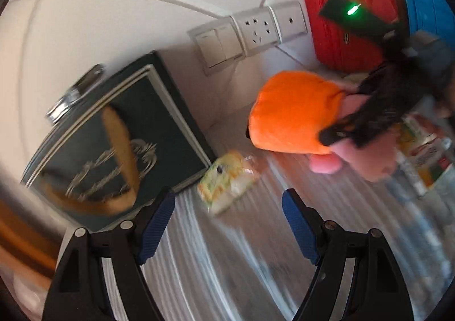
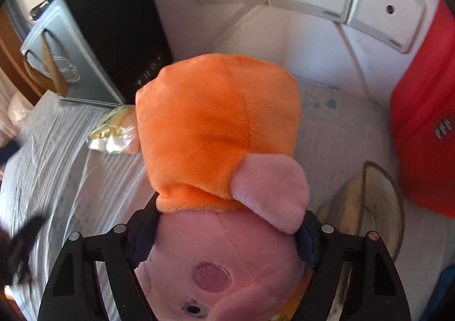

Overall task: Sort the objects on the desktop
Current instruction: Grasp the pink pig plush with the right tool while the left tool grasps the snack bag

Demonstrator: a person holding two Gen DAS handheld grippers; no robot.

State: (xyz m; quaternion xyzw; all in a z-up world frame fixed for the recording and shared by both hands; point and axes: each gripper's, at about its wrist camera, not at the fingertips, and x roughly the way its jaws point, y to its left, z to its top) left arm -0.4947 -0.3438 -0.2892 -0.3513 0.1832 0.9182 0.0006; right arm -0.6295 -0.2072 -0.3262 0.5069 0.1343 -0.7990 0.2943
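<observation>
A pink plush pig in an orange garment fills the right wrist view, upside down. My right gripper is shut on it, a blue pad pressing each side of the pink head. In the left wrist view the same plush hangs over the desk at the right, with the right gripper clamped on it. A yellow-green snack packet lies on the grey striped cloth. My left gripper is open just in front of the packet, with nothing between its fingers.
A dark gift bag with brown handles leans against the wall at the left. Switches and sockets sit on the wall behind. A red bag stands at the right, with a labelled bottle below it. A round wooden item lies beside the red bag.
</observation>
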